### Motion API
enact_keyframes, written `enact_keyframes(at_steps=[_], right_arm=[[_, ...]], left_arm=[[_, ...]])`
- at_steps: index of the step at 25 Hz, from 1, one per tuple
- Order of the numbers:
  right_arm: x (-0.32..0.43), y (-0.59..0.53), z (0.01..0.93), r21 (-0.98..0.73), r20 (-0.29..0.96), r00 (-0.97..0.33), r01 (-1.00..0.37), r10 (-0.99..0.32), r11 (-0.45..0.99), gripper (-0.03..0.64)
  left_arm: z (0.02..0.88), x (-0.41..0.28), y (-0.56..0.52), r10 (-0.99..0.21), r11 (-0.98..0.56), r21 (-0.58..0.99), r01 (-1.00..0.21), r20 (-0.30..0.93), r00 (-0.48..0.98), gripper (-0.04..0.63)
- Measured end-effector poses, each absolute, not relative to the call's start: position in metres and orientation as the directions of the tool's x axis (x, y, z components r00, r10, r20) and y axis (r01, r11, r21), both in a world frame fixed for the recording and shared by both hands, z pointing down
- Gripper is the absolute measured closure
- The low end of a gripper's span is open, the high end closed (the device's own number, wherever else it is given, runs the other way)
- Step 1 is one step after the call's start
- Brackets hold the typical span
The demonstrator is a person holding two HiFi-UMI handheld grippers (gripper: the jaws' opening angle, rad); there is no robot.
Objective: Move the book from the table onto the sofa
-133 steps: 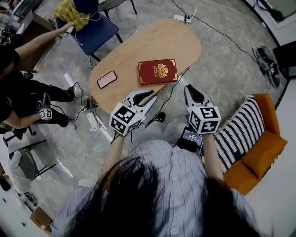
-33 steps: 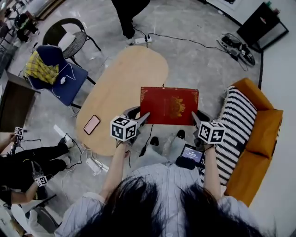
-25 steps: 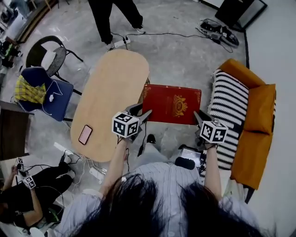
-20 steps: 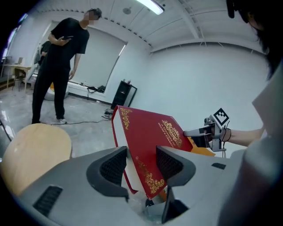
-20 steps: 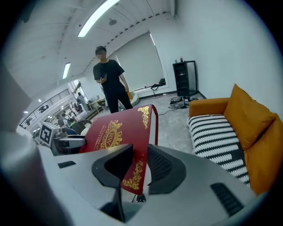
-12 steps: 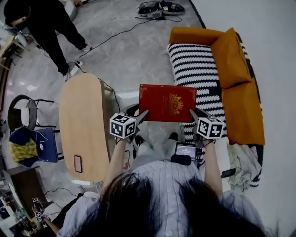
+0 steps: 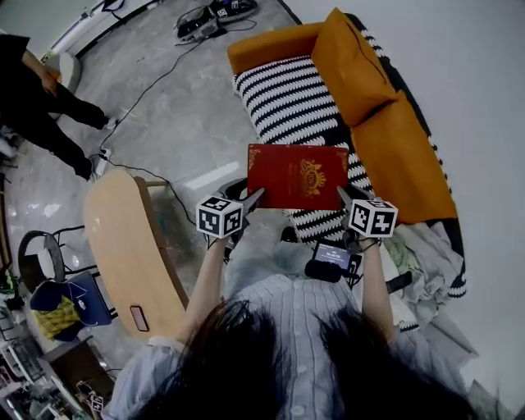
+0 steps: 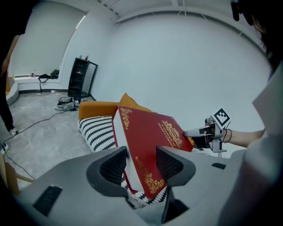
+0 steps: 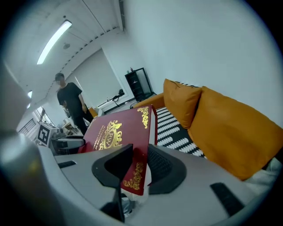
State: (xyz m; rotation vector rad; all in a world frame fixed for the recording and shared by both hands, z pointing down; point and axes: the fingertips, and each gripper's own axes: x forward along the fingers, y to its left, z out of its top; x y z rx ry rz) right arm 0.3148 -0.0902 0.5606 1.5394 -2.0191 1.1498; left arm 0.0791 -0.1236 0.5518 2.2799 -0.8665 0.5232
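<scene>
The red book point(image 7: 298, 176) with gold ornament is held flat in the air between both grippers, over the front edge of the striped throw point(image 7: 287, 98) on the orange sofa point(image 7: 394, 156). My left gripper point(image 7: 250, 197) is shut on the book's near left corner, and its own view shows the book point(image 8: 150, 137) clamped between the pads of that gripper point(image 8: 141, 163). On the near right corner my right gripper point(image 7: 343, 195) is shut. In the right gripper view the book point(image 9: 117, 130) sits between the pads of that gripper point(image 9: 139, 165).
The oval wooden table point(image 7: 123, 246) lies behind at the left, with a phone point(image 7: 139, 318) on its near end. A person in black point(image 7: 33, 90) stands at the upper left. Orange cushions point(image 7: 353, 57) lean on the sofa back. Cables point(image 7: 205, 16) cross the floor.
Both grippers have swung the book away from the table toward the sofa. The sofa now lies directly ahead under the book and the table has slid off to the left.
</scene>
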Motion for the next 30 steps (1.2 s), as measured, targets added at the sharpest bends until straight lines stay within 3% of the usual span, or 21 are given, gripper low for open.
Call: enact_keyframes(at_steps=[16,30], right_arm=[[0.423,-0.076,0.595,-0.449,0.701,-0.187,-0.865,-0.688,-0.222,0.505],[0.469,-0.13,0.672,-0.395,0.81,-0.117,-0.833,-0.574,-0.387,0.505]], left_arm=[[0.571,0.211,-0.184,-0.178,-0.761,0.403,-0.509,0.625,0.76,0.388],[0.664,0.273,-0.264,0.123,-0.807,0.46,-0.37,0.745,0.656,0.388]])
